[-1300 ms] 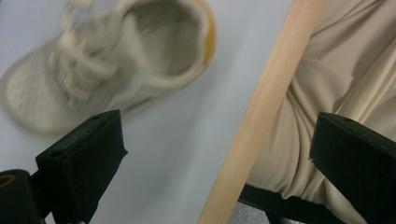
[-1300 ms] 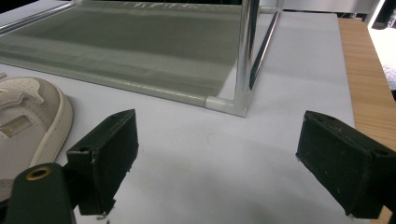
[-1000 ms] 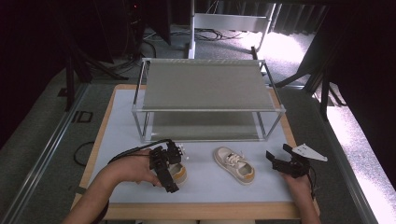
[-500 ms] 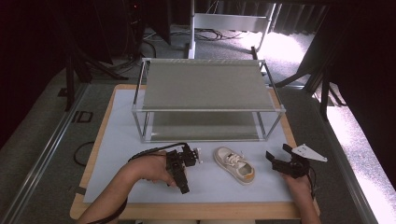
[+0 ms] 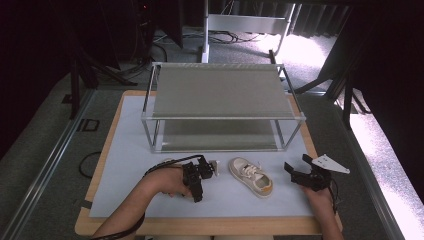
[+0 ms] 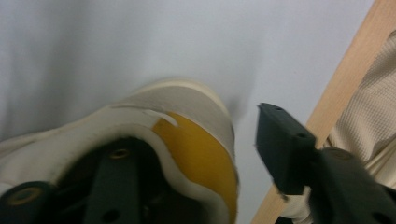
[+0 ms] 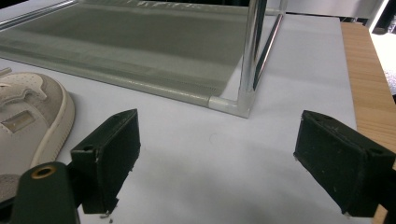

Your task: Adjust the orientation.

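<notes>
Shoes sit apart near the front edge of the surface [image 5: 125, 150]: one shoe [image 6: 154, 140] is caught at its heel collar by the left gripper [image 5: 199, 176], one finger inside the opening and the other outside. A second shoe [image 5: 251, 176] lies just right of it, in front of the metal rack [image 5: 220, 107]. Near the front right corner, the right gripper [image 5: 306, 176] hovers with fingers spread wide, holding nothing.

The rack [image 5: 220, 117] has shiny metal tubes and matt grey mesh shelves; the counter [image 5: 310, 145] shows pale wood under a smooth matt sheet [image 5: 125, 150]. The shoe [image 5: 251, 176] looks of soft suede cloth.
</notes>
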Demonstrator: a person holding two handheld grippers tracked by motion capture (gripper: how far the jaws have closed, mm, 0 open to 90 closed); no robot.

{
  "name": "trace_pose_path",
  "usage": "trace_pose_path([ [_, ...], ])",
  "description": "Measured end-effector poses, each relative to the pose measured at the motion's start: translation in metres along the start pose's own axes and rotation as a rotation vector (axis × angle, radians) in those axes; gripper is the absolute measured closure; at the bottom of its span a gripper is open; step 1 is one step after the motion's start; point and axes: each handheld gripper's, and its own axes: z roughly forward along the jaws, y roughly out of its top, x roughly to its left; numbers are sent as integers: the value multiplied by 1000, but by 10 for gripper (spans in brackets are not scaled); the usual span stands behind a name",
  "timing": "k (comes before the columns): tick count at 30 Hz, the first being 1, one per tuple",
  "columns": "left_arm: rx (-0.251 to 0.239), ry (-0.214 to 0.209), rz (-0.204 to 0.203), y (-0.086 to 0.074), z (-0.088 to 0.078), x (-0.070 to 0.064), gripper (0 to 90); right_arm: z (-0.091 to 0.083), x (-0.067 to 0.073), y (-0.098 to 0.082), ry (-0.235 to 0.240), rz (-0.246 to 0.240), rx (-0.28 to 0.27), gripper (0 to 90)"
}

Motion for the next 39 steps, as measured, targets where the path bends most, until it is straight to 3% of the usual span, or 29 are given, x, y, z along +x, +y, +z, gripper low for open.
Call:
trace_pose_path([
  [6,4,7,-1,2,0,4,618,0,1,0,-2,-5,1,141],
  [12,1,-2,39,-1,-3,2,657,0,1,0,-3,-11,5,142],
  [20,-23,57,157,-8,-19,0,728,1,1,0,-5,-12,6,142],
  [24,-39,74,260,-5,-26,-7,776,1,1,0,-5,-12,7,142],
  [25,-39,67,270,-4,-27,-9,779,1,1,0,-5,-12,7,142],
  [28,-33,81,314,-1,-24,-13,796,1,1,0,-5,-11,6,142],
  [29,-28,89,350,-1,-22,-15,798,0,1,0,-4,-12,6,142],
  [34,-27,74,439,1,-9,-20,798,1,1,0,-2,-16,6,152],
  [36,-8,63,463,2,-3,-22,790,1,2,0,-2,-18,5,152],
  [39,0,59,460,2,-4,-21,782,1,2,0,1,-19,5,152],
])
